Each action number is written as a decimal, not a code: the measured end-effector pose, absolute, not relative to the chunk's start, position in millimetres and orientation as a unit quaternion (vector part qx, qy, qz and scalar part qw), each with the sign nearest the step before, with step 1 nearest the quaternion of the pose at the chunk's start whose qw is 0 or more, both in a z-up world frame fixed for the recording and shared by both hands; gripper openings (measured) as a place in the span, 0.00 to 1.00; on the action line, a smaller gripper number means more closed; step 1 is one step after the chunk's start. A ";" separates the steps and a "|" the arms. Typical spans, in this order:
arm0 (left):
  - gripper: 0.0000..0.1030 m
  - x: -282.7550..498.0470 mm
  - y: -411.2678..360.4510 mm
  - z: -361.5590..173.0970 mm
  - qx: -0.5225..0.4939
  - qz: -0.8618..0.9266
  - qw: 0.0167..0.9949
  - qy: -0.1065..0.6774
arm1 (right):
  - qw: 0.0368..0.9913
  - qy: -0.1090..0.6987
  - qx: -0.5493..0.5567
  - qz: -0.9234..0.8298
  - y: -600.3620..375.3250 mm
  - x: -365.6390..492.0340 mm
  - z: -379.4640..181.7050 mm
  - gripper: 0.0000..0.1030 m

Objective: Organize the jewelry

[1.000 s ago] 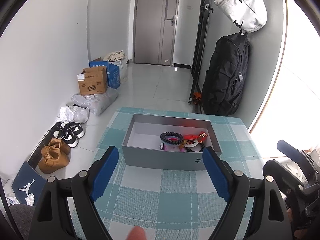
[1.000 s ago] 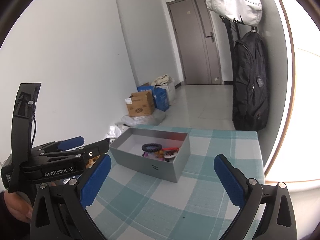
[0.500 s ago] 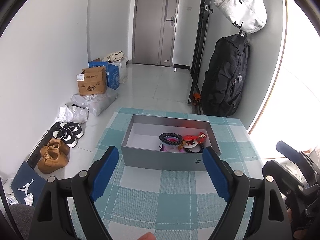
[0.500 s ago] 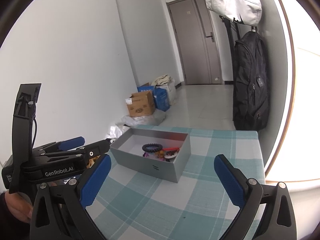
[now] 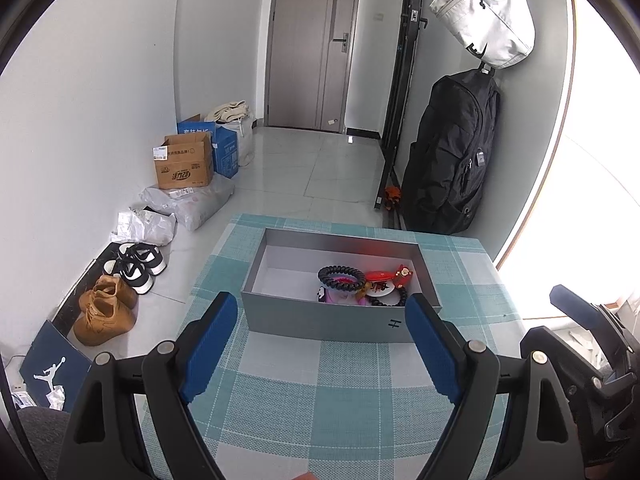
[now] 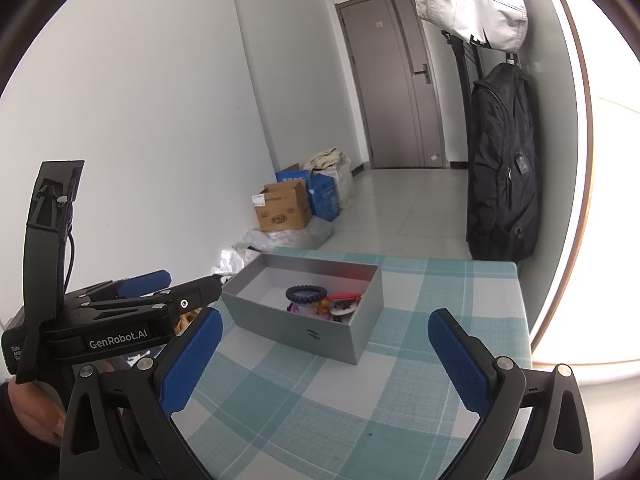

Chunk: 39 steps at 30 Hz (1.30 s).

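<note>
grey box (image 5: 320,322) mid-table, claws spread, near

An open grey rectangular box (image 5: 325,322) sits flat on a checked cloth. Inside, bunched at its right end, lie a black coiled hair tie (image 5: 341,277), red trinkets (image 5: 386,276), a dark beaded bracelet (image 5: 390,300) and something pink (image 5: 340,298).

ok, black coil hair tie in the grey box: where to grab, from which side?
Take the black coil hair tie by its left arc, coming straight down. It lies flat atop the pile in the grey box; the left half of the box is bare, while red pieces crowd its right.
</note>
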<state>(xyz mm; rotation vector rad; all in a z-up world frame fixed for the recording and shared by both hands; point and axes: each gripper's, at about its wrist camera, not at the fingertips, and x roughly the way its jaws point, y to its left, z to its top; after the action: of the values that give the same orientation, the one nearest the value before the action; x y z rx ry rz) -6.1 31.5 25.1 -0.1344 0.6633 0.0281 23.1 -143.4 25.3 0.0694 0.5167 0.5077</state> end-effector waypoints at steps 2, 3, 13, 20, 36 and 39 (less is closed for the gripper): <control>0.81 -5.8 31.2 25.1 -0.065 0.015 0.943 0.326 | 0.935 0.253 0.034 0.248 -142.9 22.7 25.1 1.00; 0.81 -5.6 30.9 25.0 -0.064 0.016 0.943 0.327 | 0.935 0.253 0.034 0.248 -142.6 22.6 25.0 1.00; 0.80 -5.3 30.7 25.2 -0.067 0.015 0.943 0.324 | 0.935 0.253 0.033 0.247 -142.7 22.4 24.4 1.00; 0.81 -5.3 30.9 25.0 -0.067 0.013 0.944 0.324 | 0.935 0.253 0.033 0.246 -142.4 21.9 24.4 1.00; 0.80 -6.9 30.4 25.7 -0.068 0.011 0.944 0.322 | 0.935 0.254 0.033 0.247 -141.9 21.5 24.8 1.00; 0.80 -6.5 31.4 25.4 -0.070 0.014 0.944 0.321 | 0.935 0.255 0.032 0.246 -141.8 20.6 24.6 1.00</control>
<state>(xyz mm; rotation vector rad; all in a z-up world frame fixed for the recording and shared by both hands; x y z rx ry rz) -6.5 31.4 25.4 -0.1425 0.6551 0.0291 20.6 -141.8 24.6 0.0664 0.5206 0.5029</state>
